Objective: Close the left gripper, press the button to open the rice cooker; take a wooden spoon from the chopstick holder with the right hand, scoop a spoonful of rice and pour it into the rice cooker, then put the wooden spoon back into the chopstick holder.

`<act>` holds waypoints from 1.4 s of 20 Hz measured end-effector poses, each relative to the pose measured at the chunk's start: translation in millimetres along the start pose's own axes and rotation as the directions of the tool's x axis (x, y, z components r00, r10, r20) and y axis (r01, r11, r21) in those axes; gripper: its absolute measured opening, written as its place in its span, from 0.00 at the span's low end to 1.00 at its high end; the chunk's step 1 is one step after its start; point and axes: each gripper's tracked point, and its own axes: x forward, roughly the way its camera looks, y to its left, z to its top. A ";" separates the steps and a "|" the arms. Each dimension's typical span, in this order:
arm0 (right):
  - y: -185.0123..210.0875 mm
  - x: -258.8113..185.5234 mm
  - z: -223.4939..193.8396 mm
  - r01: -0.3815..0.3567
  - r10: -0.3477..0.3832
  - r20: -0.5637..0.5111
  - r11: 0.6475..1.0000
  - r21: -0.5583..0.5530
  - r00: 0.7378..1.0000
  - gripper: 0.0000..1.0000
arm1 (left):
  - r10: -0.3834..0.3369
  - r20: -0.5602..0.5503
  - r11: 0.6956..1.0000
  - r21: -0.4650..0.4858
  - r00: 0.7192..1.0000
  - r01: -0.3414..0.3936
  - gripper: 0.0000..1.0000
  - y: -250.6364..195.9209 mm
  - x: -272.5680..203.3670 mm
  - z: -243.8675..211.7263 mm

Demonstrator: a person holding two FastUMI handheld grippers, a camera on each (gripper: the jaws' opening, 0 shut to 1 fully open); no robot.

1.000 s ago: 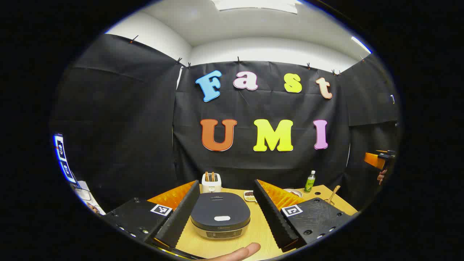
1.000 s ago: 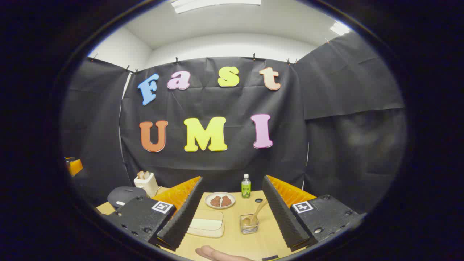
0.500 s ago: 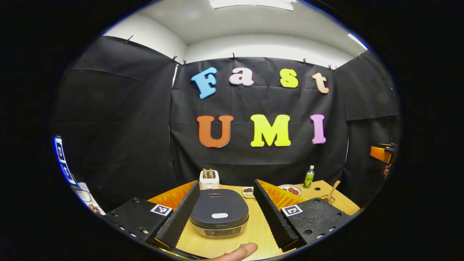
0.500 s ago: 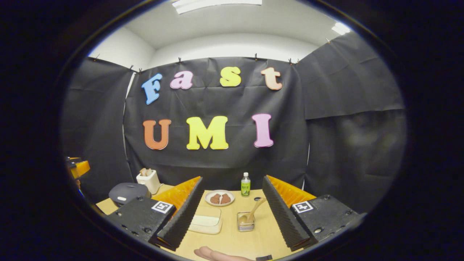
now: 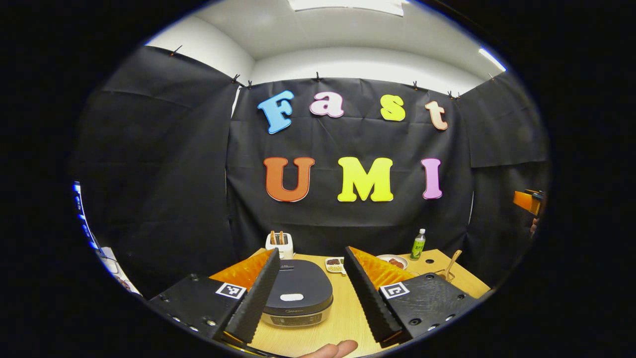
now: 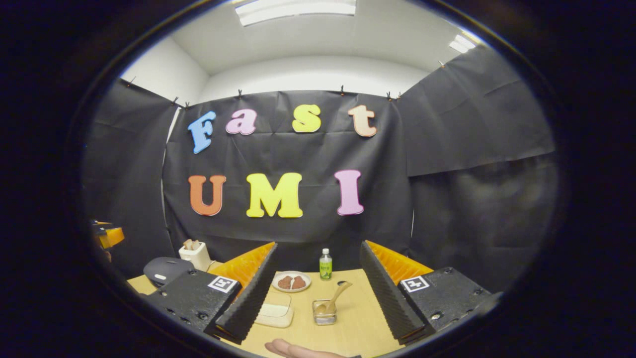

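Note:
The dark rice cooker (image 5: 297,298) stands shut on the wooden table, its white button (image 5: 291,297) on the lid's front. My left gripper (image 5: 311,252) is open, and the cooker lies between and beyond its fingers without touching them. My right gripper (image 6: 318,246) is also open and holds nothing. Ahead of it, a wooden spoon (image 6: 339,293) leans in a small clear chopstick holder (image 6: 324,314). A shallow container of white rice (image 6: 276,313) sits to the holder's left. The cooker (image 6: 163,270) also shows at the far left of the right gripper view.
A toaster (image 5: 279,243) stands behind the cooker, with a small dish (image 5: 334,264) beside it. A plate of brown food (image 6: 291,282) and a green bottle (image 6: 325,264) sit at the table's back. A thumb (image 6: 293,348) shows at the bottom edge.
Both grippers have drifted a little; the cooker now sits slightly left and lower in the left gripper view, and the spoon and rice look a bit farther off in the right. Both stay open.

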 end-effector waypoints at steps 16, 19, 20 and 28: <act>-29.7 24.8 -68.5 -0.006 0.014 -0.116 0.998 0.066 0.993 1.00 | 0.059 -0.315 0.996 0.082 0.947 -0.035 0.00 3.3 51.3 -122.0; -42.9 34.1 -79.6 0.017 -0.011 -0.125 0.999 0.048 0.992 1.00 | 0.087 -0.383 0.996 0.059 0.920 -0.070 0.00 14.7 64.5 -145.3; -45.1 35.9 -82.5 0.021 -0.015 -0.131 0.999 0.048 0.991 1.00 | 0.094 -0.393 0.995 0.054 0.915 -0.079 0.00 19.0 71.1 -150.9; -37.6 38.8 -69.1 0.033 -0.032 -0.118 0.999 0.002 0.992 1.00 | 0.118 -0.459 0.990 -0.009 0.880 -0.138 0.00 35.8 99.9 -190.0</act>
